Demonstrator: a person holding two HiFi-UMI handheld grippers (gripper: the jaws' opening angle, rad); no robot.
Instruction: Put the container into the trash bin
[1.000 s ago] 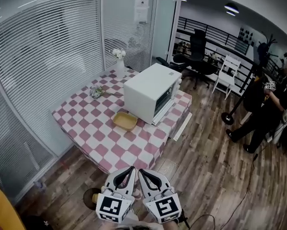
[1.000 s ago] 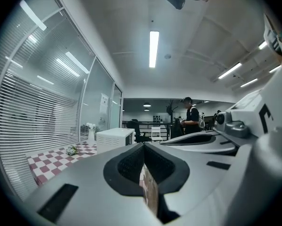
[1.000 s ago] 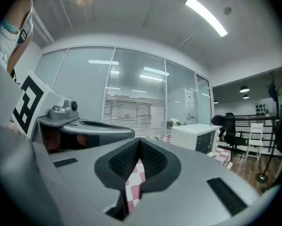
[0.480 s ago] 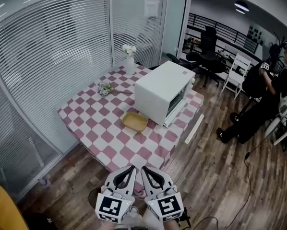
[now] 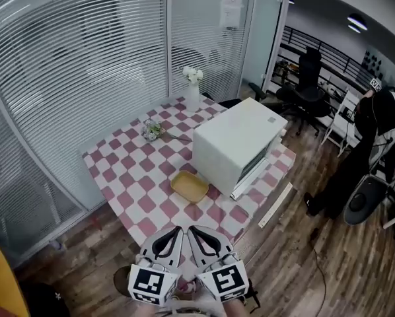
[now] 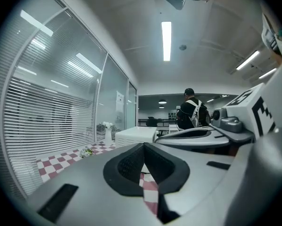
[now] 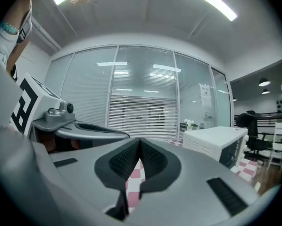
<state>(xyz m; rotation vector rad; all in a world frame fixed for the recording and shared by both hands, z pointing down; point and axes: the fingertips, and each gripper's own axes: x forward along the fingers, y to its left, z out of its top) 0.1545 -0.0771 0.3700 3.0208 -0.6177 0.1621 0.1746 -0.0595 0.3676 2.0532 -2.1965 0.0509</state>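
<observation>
A shallow yellow container point(image 5: 189, 186) lies on the pink-and-white checked table point(image 5: 128, 170), just in front of a white oven point(image 5: 240, 144). Low in the head view my left gripper point(image 5: 177, 230) and right gripper point(image 5: 191, 230) are side by side, short of the table's near edge and pointing at the container. Each is shut with nothing between its jaws. The left gripper view shows the left gripper point(image 6: 143, 145) with its tips together, and the right gripper view shows the right gripper point(image 7: 140, 140) the same. A dark round object point(image 5: 121, 279) on the floor is mostly hidden behind the left gripper.
A vase of white flowers point(image 5: 193, 88) and a small posy point(image 5: 152, 131) stand at the table's far side. Glass walls with blinds point(image 5: 72, 78) run behind. A person point(image 5: 382, 137) stands at the right near chairs point(image 5: 306, 78). A white strip point(image 5: 277, 205) lies on the wooden floor.
The table, oven and container have come nearer and drifted right in the head view as both grippers moved towards them. Both grippers stayed shut. The person at the right shifted position.
</observation>
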